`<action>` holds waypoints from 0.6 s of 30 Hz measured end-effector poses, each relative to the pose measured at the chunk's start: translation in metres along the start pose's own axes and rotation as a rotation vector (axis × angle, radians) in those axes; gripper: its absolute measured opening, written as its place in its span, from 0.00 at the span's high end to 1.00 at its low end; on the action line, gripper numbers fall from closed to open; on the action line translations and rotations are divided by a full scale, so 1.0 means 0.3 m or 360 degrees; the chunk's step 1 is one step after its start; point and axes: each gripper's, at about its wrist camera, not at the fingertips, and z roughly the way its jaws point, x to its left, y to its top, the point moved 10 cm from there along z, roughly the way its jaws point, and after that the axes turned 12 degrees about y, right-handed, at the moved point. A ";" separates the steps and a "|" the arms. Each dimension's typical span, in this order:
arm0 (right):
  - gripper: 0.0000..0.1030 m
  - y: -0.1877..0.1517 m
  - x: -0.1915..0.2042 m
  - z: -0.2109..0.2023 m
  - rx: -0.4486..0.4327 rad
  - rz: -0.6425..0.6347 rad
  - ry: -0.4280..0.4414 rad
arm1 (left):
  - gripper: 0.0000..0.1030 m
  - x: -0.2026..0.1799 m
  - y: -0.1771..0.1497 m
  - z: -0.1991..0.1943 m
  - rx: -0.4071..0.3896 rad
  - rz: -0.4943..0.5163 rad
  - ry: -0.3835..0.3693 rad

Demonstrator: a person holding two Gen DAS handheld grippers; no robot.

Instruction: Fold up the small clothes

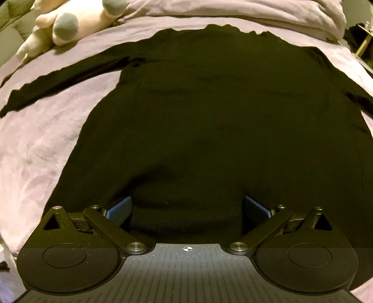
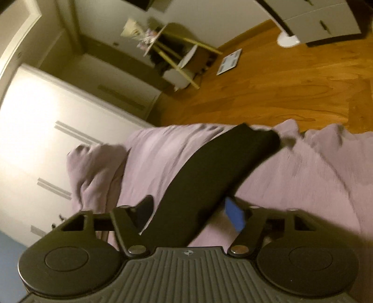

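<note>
A black long-sleeved top [image 1: 209,116] lies spread flat on a pale purple bed sheet [image 1: 46,139], sleeves out to both sides. My left gripper [image 1: 186,209] is open, low over the near hem of the top, with its blue pads [image 1: 120,209] wide apart and the cloth between them. In the right wrist view one black sleeve [image 2: 221,167] runs out across the sheet [image 2: 314,174] toward the bed's edge. My right gripper [image 2: 190,214] is open and straddles that sleeve near its base, pads [image 2: 235,216] apart on either side.
A white plush toy [image 1: 70,21] with grey paws lies at the bed's far left. A bunched purple blanket [image 1: 256,9] lies beyond the collar. The right wrist view shows wooden floor [image 2: 279,88], a white cabinet [image 2: 46,139] and a small shelf stand [image 2: 177,56] beyond the bed edge.
</note>
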 end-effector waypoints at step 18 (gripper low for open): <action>0.95 -0.088 0.345 0.156 0.0081 -0.1229 -0.0448 | 0.00 0.017 -0.009 -0.009 -0.0009 -0.0095 -0.0101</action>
